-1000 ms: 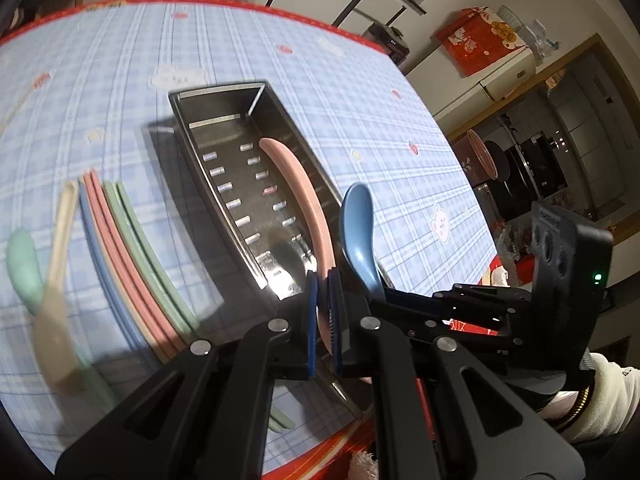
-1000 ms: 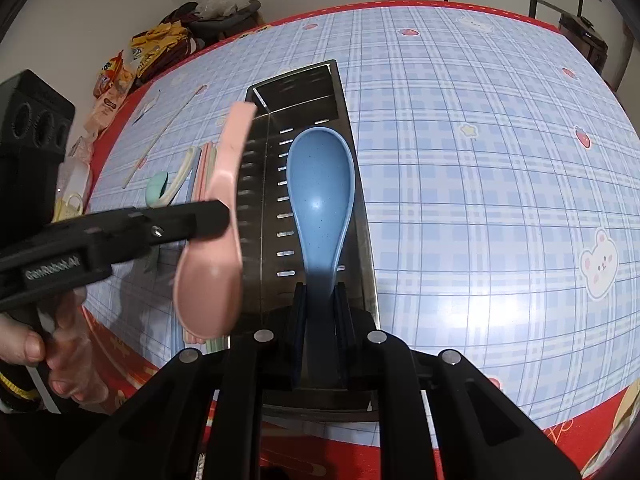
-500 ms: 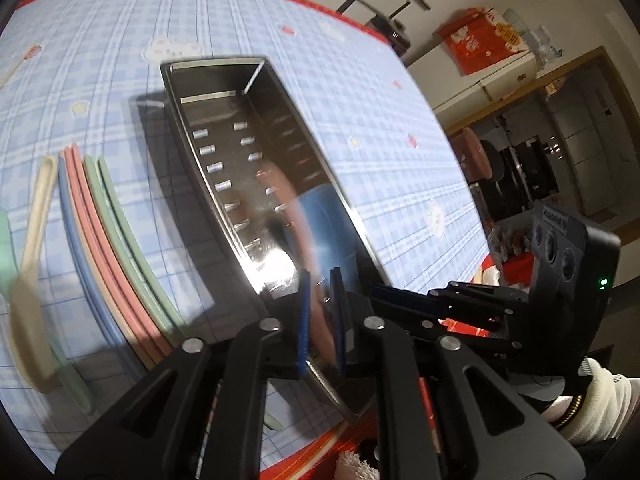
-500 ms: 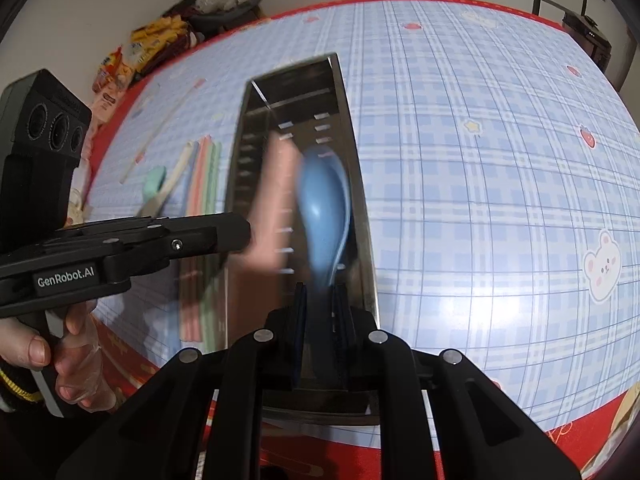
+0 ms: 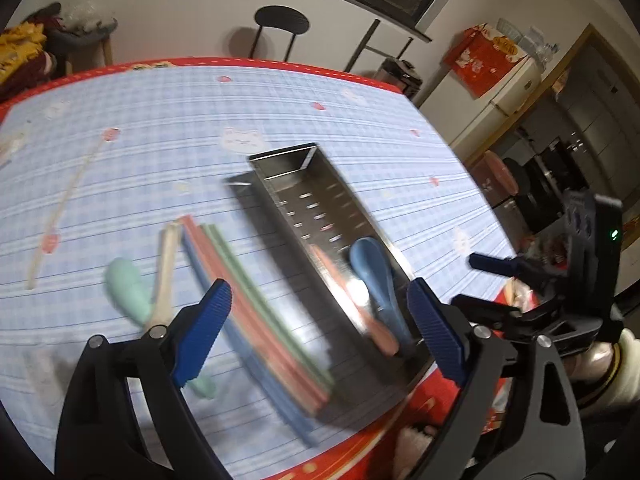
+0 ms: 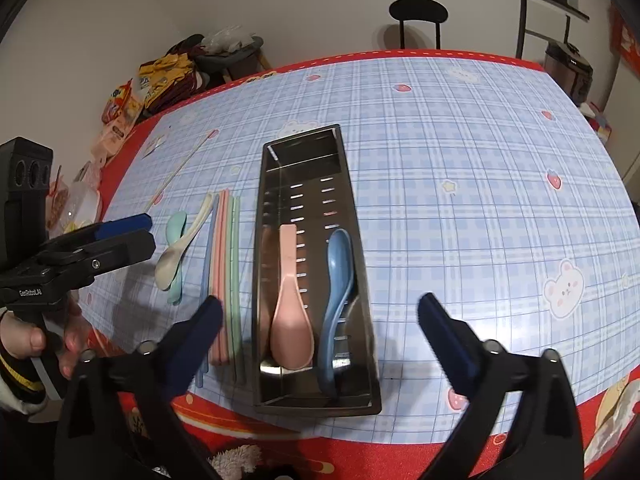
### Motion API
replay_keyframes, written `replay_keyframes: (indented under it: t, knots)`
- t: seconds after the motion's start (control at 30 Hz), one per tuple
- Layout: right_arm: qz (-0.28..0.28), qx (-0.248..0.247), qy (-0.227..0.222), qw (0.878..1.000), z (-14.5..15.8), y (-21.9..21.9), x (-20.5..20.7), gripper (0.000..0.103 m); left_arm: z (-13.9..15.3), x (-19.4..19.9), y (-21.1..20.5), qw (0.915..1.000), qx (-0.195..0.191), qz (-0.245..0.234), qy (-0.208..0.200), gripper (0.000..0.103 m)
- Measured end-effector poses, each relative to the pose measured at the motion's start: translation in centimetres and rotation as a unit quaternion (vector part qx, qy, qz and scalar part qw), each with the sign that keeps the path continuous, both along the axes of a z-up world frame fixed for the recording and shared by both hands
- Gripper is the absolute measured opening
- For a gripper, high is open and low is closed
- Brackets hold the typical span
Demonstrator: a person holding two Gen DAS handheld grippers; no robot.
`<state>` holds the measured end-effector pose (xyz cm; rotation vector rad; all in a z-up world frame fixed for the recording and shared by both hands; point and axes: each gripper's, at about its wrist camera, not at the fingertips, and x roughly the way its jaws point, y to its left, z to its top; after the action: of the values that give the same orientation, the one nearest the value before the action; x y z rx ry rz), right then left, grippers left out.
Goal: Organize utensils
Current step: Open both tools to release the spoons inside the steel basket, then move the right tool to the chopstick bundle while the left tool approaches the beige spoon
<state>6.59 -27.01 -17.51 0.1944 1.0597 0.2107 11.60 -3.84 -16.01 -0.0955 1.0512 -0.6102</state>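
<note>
A long perforated steel tray [image 6: 360, 280] [image 5: 320, 184] lies on the blue checked tablecloth. Inside it rest a pink spoon [image 6: 290, 308] [image 5: 352, 304] and a blue spoon [image 6: 338, 280] [image 5: 374, 272], side by side. Left of the tray lie several coloured chopsticks [image 6: 226, 264] [image 5: 248, 304], a cream spoon [image 6: 180, 248] [image 5: 166, 268] and a mint spoon [image 6: 175, 232] [image 5: 128, 288]. My right gripper [image 6: 320, 312] hangs above the tray's near end, jaws opening wide, nothing between them. My left gripper [image 5: 318, 300] [image 6: 120, 232] hovers above chopsticks and tray, jaws opening, holding nothing.
A single pale chopstick [image 6: 180, 168] [image 5: 60, 208] lies apart at the far left. Snack packets [image 6: 124, 108] crowd the table's left corner. A black stool [image 6: 418, 12] stands beyond the far edge. The red table border [image 6: 280, 432] runs just below the tray.
Both grippers let go of their spoons and spread wide: pink and blue spoons now lie in the tray. Both grippers rose and pulled back, the left also swinging left.
</note>
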Motion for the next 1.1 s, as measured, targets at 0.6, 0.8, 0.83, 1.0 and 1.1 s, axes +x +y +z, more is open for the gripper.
replay_keyframes:
  t: [0.6,0.8,0.83,1.0,1.1]
  knots:
    - [0.029,-0.008,-0.02,0.999,-0.5,6.6,0.1,0.097,-2.8,-3.6,10.5,0.9936,0.032,0.103,0.031,0.097]
    - [0.069,-0.003,-0.023,0.997,-1.0,9.9,0.2,0.097,-3.3,-4.1,13.3,0.9928,0.019,0.113,0.036,0.097]
    - [0.069,-0.007,-0.02,0.997,-1.0,10.2,0.2,0.097,-3.4,-4.1,13.5,0.9928,0.019,0.113,0.036,0.097]
    - [0.075,-0.017,0.015,0.997,-1.8,11.8,0.9,0.097,-3.8,-3.9,14.4,0.9938,0.017,0.103,0.038,0.097]
    - [0.07,-0.017,0.025,0.997,-2.3,12.2,1.2,0.097,-4.2,-3.6,14.7,0.9944,0.022,0.096,0.039,0.097]
